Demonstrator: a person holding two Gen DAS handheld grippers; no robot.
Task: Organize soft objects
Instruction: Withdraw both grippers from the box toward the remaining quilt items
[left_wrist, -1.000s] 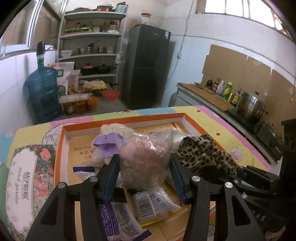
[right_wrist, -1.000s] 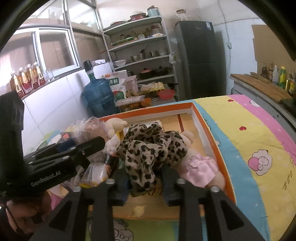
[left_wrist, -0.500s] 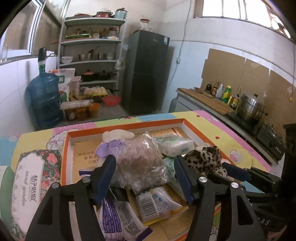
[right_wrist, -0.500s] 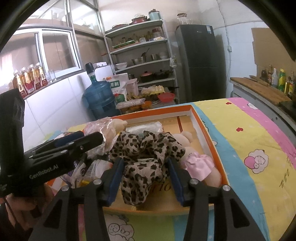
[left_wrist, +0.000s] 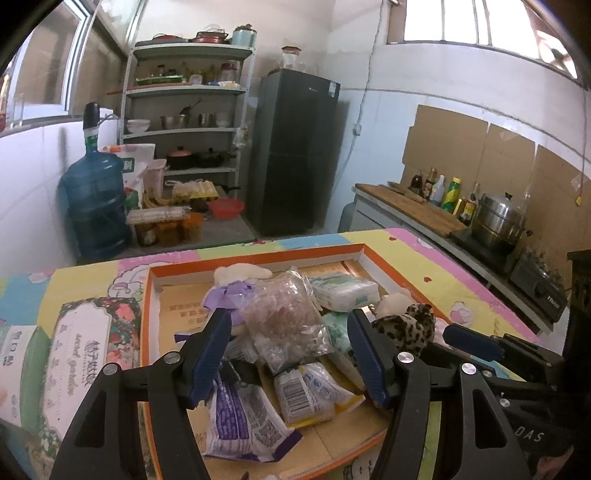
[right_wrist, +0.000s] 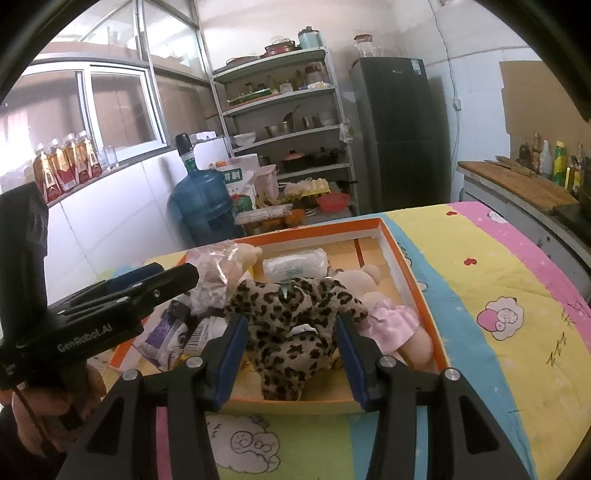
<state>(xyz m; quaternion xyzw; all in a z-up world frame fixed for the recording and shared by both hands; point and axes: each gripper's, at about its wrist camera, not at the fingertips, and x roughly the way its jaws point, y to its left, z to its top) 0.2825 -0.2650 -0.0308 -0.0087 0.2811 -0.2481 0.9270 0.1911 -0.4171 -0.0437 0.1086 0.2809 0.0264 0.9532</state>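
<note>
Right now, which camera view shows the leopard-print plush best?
The right wrist view: the leopard-print plush fills the centre, lying in the orange box. The left wrist view catches only a small part of it at the right.

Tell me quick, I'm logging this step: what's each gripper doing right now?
Left gripper: open, just widened; clear plastic bag sits between its jaws, not pressed.
Right gripper: open, just widened; leopard-print plush lies between its jaws, released.

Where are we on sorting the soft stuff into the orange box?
Done: leopard plush, bagged toy, pink-dressed doll and tissue packs all lie inside the orange box. In hand: nothing; both grippers have just opened and grip nothing. Left: the contents look heaped, probably needing tidying.
</note>
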